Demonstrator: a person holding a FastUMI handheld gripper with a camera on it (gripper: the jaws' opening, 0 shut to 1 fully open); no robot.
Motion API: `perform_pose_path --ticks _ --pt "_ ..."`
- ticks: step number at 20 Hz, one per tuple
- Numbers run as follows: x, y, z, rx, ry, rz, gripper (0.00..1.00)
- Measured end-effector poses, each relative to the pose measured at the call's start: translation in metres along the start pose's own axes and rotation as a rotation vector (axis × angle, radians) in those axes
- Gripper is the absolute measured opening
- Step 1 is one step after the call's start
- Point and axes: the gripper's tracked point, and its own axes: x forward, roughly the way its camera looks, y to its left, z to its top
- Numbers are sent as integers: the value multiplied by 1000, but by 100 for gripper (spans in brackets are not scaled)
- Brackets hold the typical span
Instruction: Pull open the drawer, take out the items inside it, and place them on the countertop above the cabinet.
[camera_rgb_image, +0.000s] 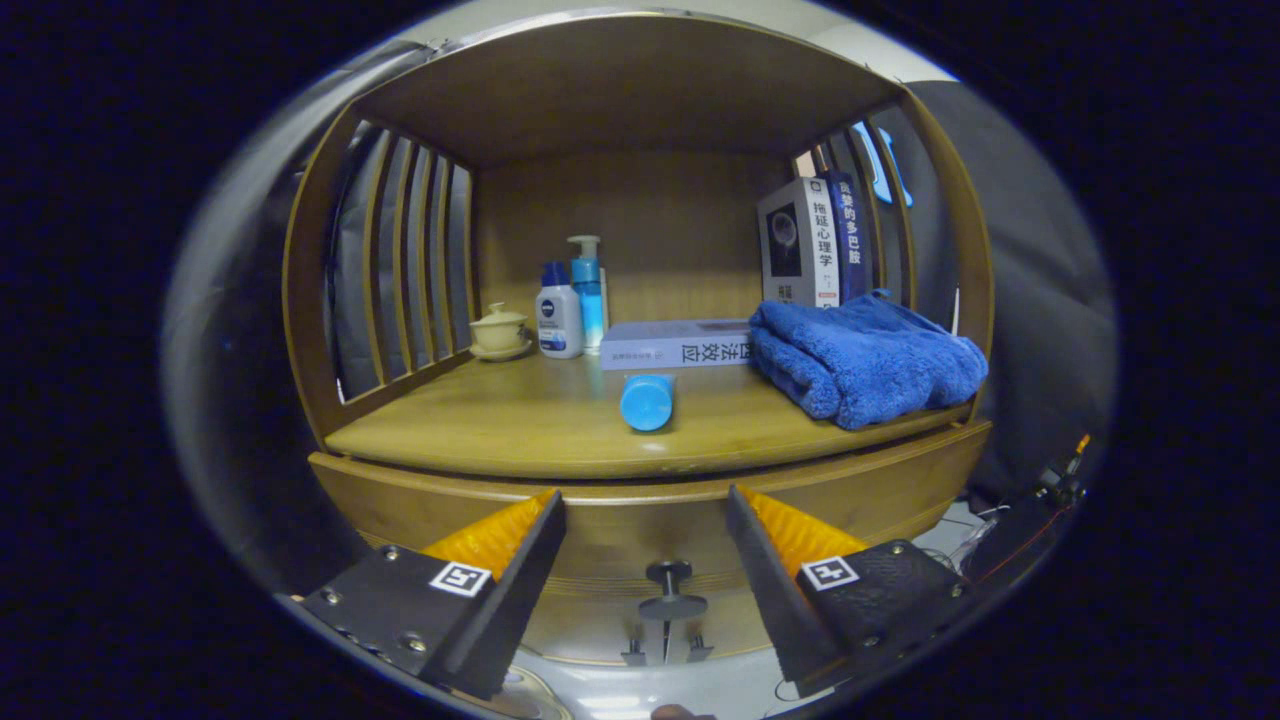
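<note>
Here we see the drawer (640, 520) closed, its knob (668, 588) between our gripper's (645, 515) wide-open, empty fingers.

Dim, warm light here, and the wooden slatted cabinet (640, 440) sits mostly in soft shade. Its back panel is murky, the underside of its top darker yet. The folded blue fleece towel (865, 360) on the cabinet's shelf reads crisp, pile visible. Fisheye bowing bends the cabinet's front edge and side posts hard. Below the cabinet, a pale surface throws glare. The gripper (645, 510), fingers spread apart before the cabinet's front, is sharp, with the dark round drawer knob (669, 588) between them shadowed.
</note>
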Motion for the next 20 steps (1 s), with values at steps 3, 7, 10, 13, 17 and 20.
perform_pose_path --ticks 3,7,10,13,17,20 --pt "6 1 1 1 -6 1 97" --pt "6 0 1 -3 -17 3 97" --pt "8 0 1 -6 -17 4 97" --pt "9 0 1 -7 -14 12 97" --pt "10 -1 2 -13 -28 12 97" --pt "10 -1 -1 -30 -43 12 97"
